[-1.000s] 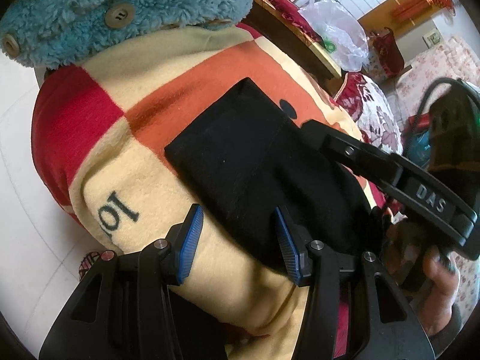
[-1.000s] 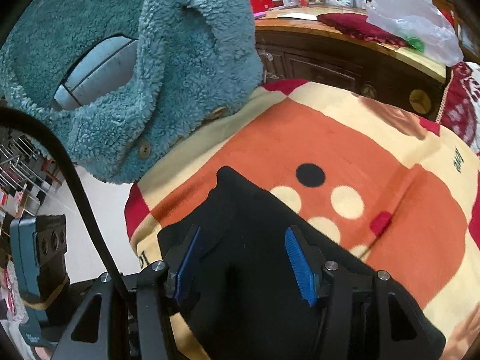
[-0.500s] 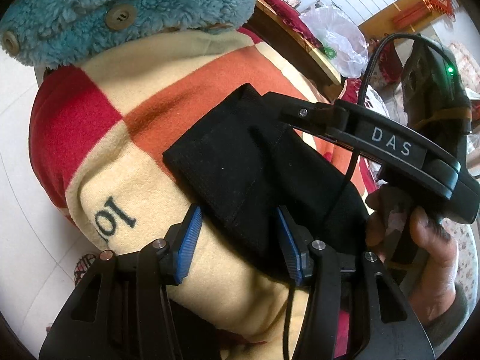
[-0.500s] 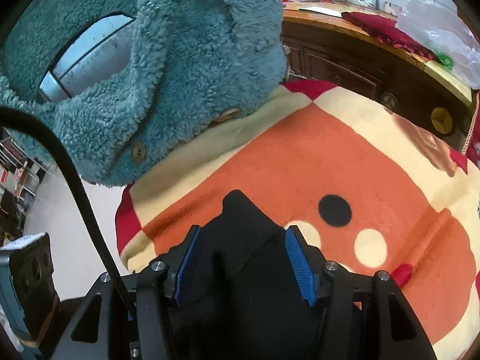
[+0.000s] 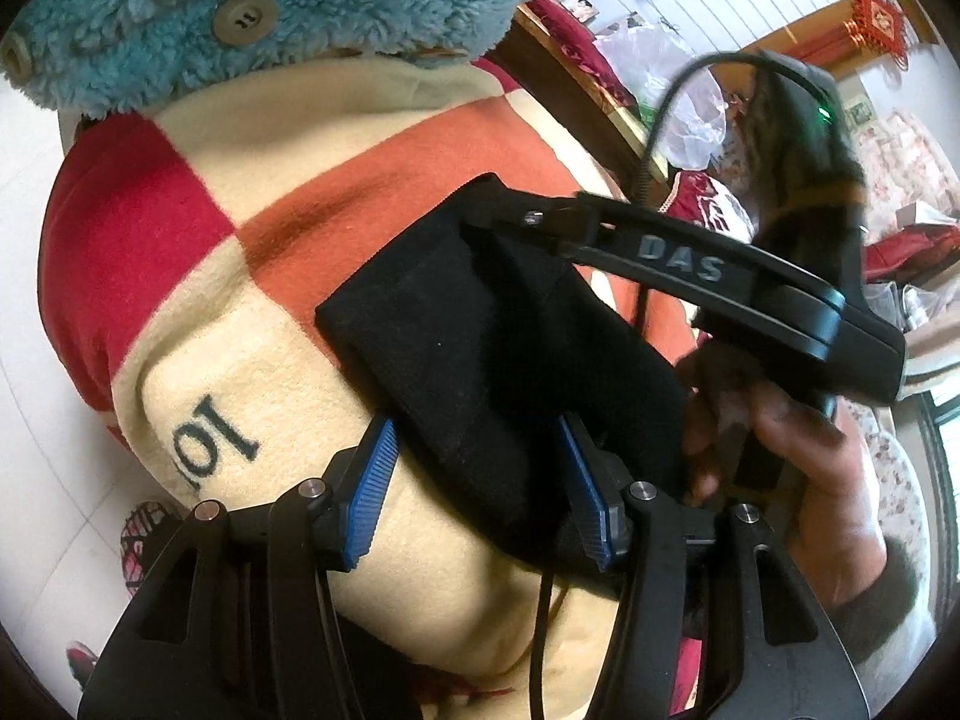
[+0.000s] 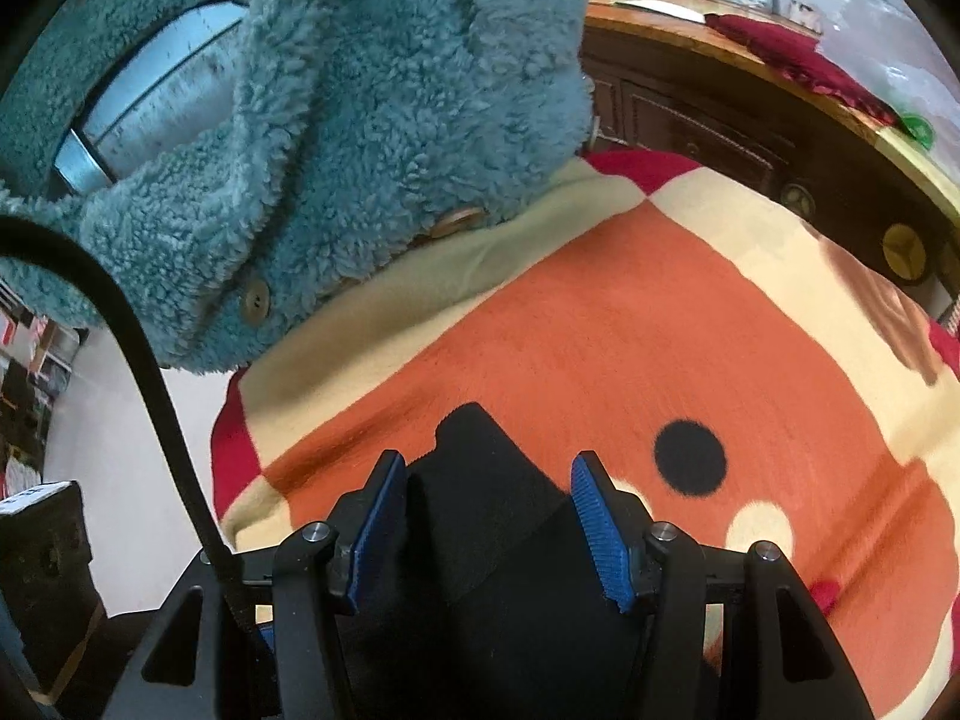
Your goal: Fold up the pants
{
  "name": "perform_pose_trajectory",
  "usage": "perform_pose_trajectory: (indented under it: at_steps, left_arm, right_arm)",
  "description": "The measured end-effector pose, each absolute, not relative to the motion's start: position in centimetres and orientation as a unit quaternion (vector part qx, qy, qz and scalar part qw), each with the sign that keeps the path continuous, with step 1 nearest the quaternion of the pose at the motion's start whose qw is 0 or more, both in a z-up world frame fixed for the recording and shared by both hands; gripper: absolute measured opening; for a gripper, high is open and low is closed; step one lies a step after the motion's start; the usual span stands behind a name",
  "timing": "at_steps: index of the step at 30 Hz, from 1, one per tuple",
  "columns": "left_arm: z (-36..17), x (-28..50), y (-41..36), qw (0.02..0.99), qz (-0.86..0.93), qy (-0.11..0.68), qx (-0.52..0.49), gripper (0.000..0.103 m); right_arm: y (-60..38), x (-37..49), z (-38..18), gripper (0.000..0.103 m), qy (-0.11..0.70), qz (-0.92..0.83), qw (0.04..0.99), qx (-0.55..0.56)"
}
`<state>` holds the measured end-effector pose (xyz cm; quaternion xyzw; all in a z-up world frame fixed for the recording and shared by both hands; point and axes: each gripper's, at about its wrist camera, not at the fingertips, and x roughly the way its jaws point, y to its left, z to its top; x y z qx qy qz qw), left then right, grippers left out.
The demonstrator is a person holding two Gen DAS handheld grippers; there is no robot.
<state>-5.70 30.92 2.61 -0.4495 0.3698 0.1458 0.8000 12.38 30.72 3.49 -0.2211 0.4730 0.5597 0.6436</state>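
The black pants (image 5: 480, 348) lie folded into a small bundle on an orange, cream and red blanket (image 5: 210, 324). My left gripper (image 5: 474, 492) is open, its blue pads either side of the bundle's near edge. My right gripper (image 6: 489, 525) is open too, its pads straddling the pants' far corner (image 6: 480, 480). In the left wrist view the right gripper's black body (image 5: 720, 282) reaches across the top of the pants from the right, held by a hand (image 5: 798, 456).
A teal fleece jacket with buttons (image 6: 360, 120) lies on the blanket just beyond the pants. A dark wooden cabinet (image 6: 750, 132) stands behind the blanket. White floor (image 5: 36, 420) shows at the left beyond the blanket's edge.
The right gripper has moved forward over the pants toward their far corner. The left gripper has stayed put, open at the near edge.
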Motion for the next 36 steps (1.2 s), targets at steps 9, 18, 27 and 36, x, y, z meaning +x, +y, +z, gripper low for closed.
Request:
perform_pose_trajectory:
  at_steps: [9, 18, 27, 36]
  left_arm:
    - [3.0, -6.0, 30.5, 0.822, 0.15, 0.365, -0.411, 0.022]
    - [7.4, -7.1, 29.4, 0.864, 0.126, 0.319, -0.368, 0.015]
    - [13.6, -6.7, 25.3, 0.906, 0.075, 0.277, -0.311, 0.014]
    - [16.9, -4.3, 16.7, 0.933, -0.014, 0.278, -0.226, 0.014]
  right_arm:
    - [31.4, 11.0, 3.3, 0.014, 0.443, 0.573, 0.639, -0.259]
    - [26.8, 12.6, 9.5, 0.011, 0.43, 0.604, 0.656, -0.139]
    - [19.2, 13.1, 15.9, 0.011, 0.397, 0.604, 0.689, -0.047]
    - [7.3, 15.1, 18.3, 0.011, 0.374, 0.566, 0.733, 0.051]
